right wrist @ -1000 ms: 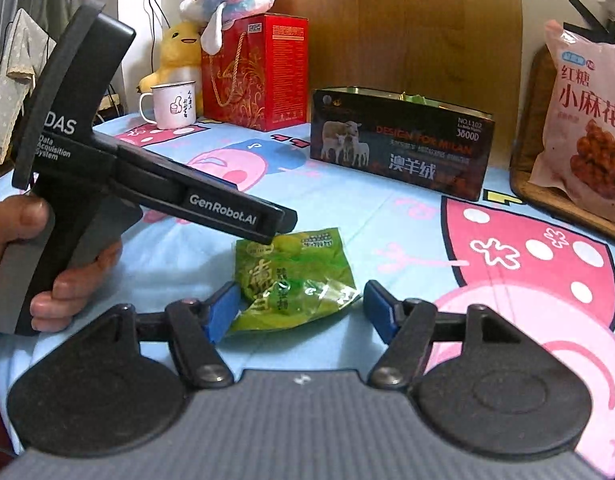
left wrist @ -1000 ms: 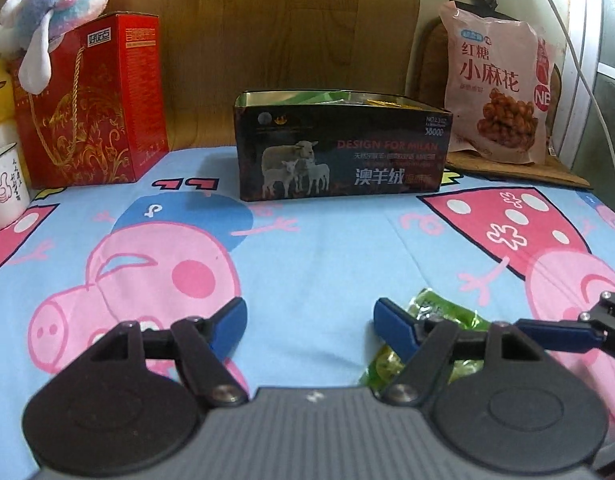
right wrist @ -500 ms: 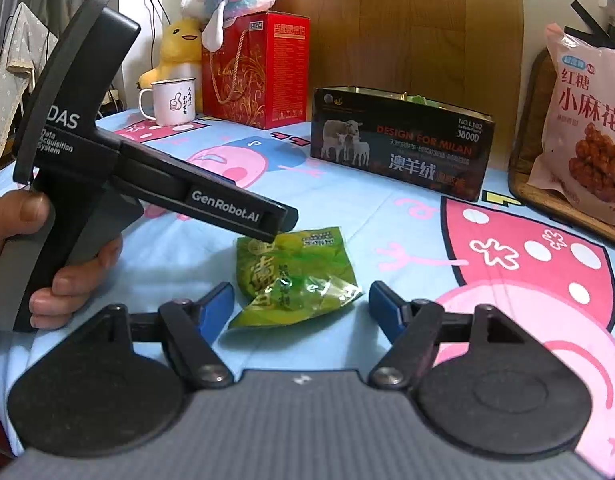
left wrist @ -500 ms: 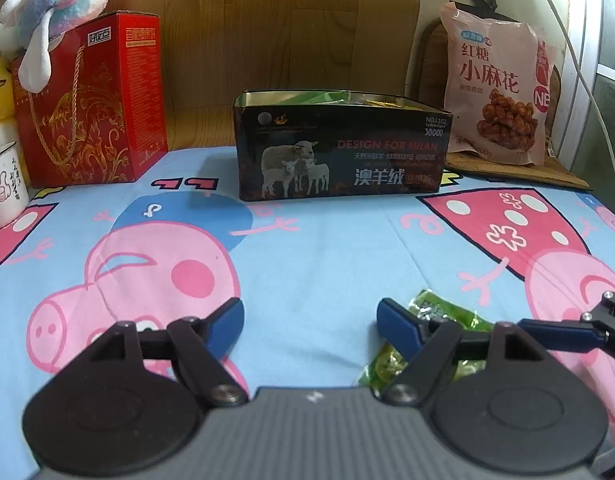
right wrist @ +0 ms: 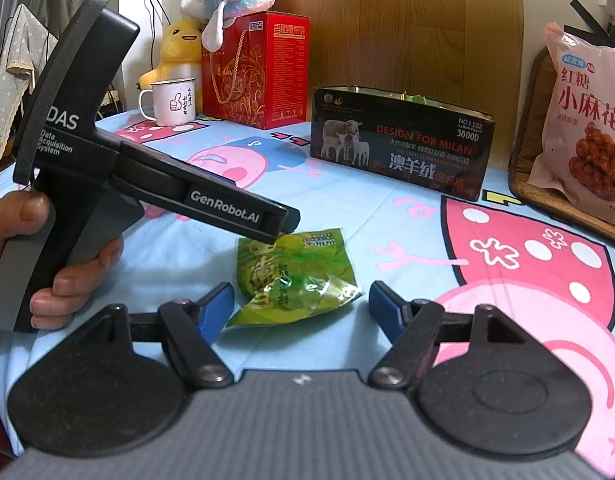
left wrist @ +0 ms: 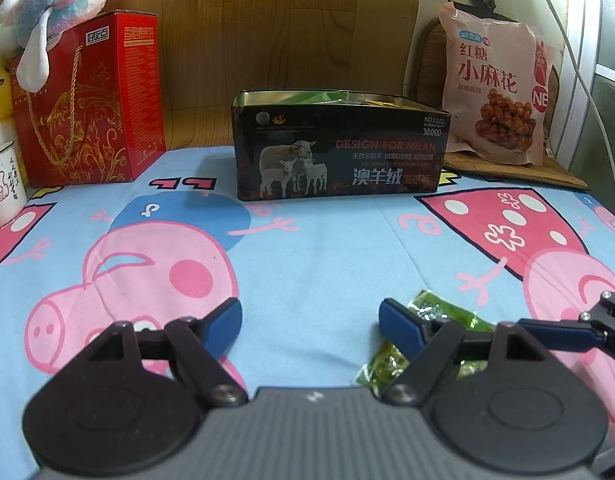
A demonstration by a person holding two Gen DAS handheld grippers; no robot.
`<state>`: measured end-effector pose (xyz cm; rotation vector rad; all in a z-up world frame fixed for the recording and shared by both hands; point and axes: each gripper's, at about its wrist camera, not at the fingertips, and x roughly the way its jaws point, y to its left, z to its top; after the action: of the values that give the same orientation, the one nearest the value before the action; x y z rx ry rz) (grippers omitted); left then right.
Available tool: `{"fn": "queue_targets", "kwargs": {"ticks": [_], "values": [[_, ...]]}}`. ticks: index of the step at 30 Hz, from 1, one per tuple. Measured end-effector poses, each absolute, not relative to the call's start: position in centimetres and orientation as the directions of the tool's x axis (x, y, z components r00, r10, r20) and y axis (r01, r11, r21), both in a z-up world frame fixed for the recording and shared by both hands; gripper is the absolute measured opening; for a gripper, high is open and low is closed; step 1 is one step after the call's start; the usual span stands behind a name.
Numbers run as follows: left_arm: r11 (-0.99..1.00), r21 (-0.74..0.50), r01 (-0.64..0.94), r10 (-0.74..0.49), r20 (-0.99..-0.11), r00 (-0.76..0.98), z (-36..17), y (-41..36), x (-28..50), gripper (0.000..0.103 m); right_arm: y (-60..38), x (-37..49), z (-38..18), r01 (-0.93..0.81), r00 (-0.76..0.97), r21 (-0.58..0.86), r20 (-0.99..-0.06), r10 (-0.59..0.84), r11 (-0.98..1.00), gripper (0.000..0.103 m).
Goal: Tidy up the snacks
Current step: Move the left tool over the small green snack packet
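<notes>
A green snack packet (right wrist: 291, 280) lies flat on the cartoon-print cloth. My right gripper (right wrist: 301, 306) is open, its blue fingertips on either side of the packet's near end, not touching it. My left gripper (left wrist: 310, 320) is open and empty; the packet (left wrist: 431, 316) lies just right of its right fingertip, partly hidden. A black open tin with sheep on it (left wrist: 339, 148) stands at the back, green packets showing inside; it also shows in the right wrist view (right wrist: 401, 144). The left gripper's body (right wrist: 119, 176) shows in a hand left of the packet.
A red gift box (left wrist: 87, 100) with a plush toy (left wrist: 55, 4) on top and a white mug (left wrist: 1, 184) stand at the back left. A large pink snack bag (left wrist: 495, 88) leans on a board at the back right. A yellow duck toy (right wrist: 179, 52) stands behind the mug.
My right gripper has pulled back slightly from the packet, so the packet sits a little farther ahead between the fingertips. The left gripper has barely moved.
</notes>
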<state>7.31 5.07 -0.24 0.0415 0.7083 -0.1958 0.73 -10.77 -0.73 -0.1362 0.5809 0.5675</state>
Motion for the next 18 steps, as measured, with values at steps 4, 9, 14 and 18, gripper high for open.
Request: {"fn": "queue_targets", "kwargs": {"ticks": [4, 9, 14, 18], "values": [[0.981, -0.029, 0.193, -0.166, -0.65, 0.742, -0.21, 5.03, 7.3, 0.079, -10.75, 0.73, -0.73, -0.543, 0.688, 0.035, -0.554, 0.468, 0.839, 0.077], [0.981, -0.03, 0.193, -0.166, -0.65, 0.742, -0.23, 5.1, 7.3, 0.079, -10.76, 0.73, -0.72, -0.543, 0.688, 0.036, -0.554, 0.469, 0.839, 0.077], [0.979, -0.046, 0.197, -0.18, -0.646, 0.742, -0.22, 5.14, 7.17, 0.079, -10.77, 0.67, -0.72, -0.542, 0.686, 0.041, -0.555, 0.47, 0.839, 0.077], [0.975, -0.065, 0.213, -0.204, -0.642, 0.739, -0.19, 5.39, 7.1, 0.078, -11.47, 0.53, -0.71, -0.534, 0.685, 0.08, -0.543, 0.486, 0.842, 0.074]]}}
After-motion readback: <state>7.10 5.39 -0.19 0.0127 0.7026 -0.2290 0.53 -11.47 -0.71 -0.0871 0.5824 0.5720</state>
